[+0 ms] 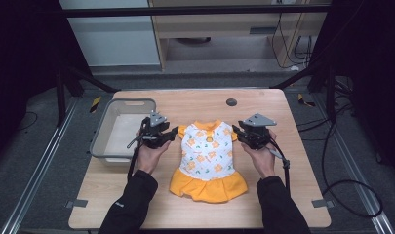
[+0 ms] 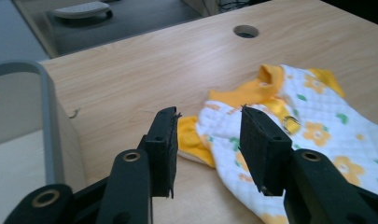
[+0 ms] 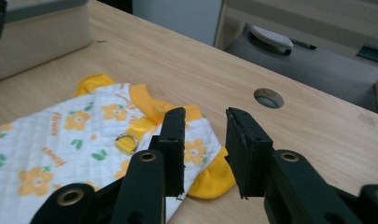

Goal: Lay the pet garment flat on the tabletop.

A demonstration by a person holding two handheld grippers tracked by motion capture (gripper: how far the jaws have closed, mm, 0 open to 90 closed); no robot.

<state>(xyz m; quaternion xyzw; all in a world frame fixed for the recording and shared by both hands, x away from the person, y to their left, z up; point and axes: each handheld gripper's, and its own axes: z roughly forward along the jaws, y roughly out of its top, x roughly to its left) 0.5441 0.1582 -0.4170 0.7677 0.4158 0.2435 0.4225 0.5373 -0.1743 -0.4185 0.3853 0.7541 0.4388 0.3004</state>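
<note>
A small white dress [image 1: 208, 153] with orange flowers, an orange collar and an orange skirt hem lies flat in the middle of the wooden table [image 1: 195, 105]. My left gripper [image 1: 171, 133] hovers at the dress's left sleeve [image 2: 189, 135], open, with nothing between its jaws. My right gripper [image 1: 236, 132] hovers at the right sleeve [image 3: 214, 179], also open and holding nothing. In the left gripper view the sleeve and shoulder of the dress [image 2: 294, 121] sit just beyond the jaws. A small metal ring [image 3: 126, 139] shows on the dress's back below the collar.
A grey plastic bin [image 1: 118, 127] stands on the table's left side, right beside my left hand. A round cable hole [image 1: 231, 102] sits near the table's far edge. Bare wood lies in front of the skirt and to the right.
</note>
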